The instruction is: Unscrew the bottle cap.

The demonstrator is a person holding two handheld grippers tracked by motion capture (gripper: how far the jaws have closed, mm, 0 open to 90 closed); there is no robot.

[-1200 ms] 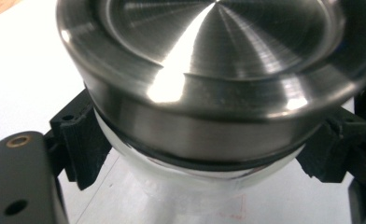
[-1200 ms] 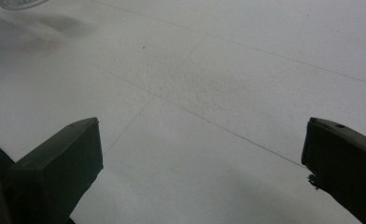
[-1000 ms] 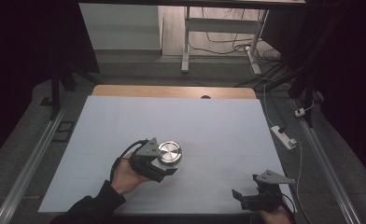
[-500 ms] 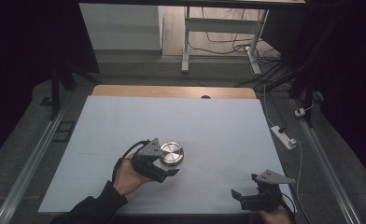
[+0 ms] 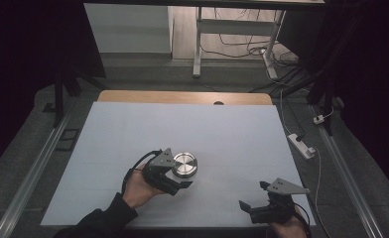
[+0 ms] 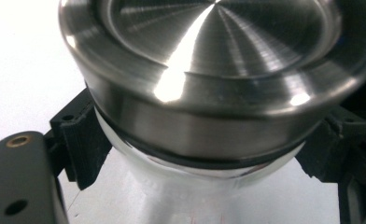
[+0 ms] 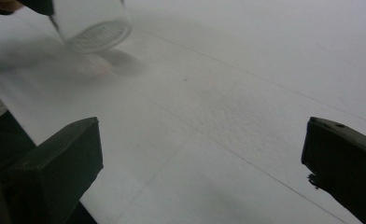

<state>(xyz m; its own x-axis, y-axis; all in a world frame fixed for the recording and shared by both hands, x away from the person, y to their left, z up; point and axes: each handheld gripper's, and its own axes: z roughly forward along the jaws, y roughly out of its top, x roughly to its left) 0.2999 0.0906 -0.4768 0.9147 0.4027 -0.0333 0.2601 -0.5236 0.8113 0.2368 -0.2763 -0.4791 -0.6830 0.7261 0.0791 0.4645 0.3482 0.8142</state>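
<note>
From the high view we see the left gripper (image 5: 178,179) clamped on a glass jar with a steel lid (image 5: 185,164) near the middle of the white desk (image 5: 232,134), and the right gripper (image 5: 254,207) at the near right edge. In the left gripper view our jaws squeeze the jar (image 6: 218,93) below its lid. In the right gripper view our jaws stand wide and empty, the jar (image 7: 95,28) far left

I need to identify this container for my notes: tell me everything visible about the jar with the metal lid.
The jar has a round brushed-metal lid with a recessed, ringed top, a dark seal beneath it, and a clear, glass-like body. It stands upright on the white table, left of centre near the front. The left gripper is shut on its body just under the lid.
</note>
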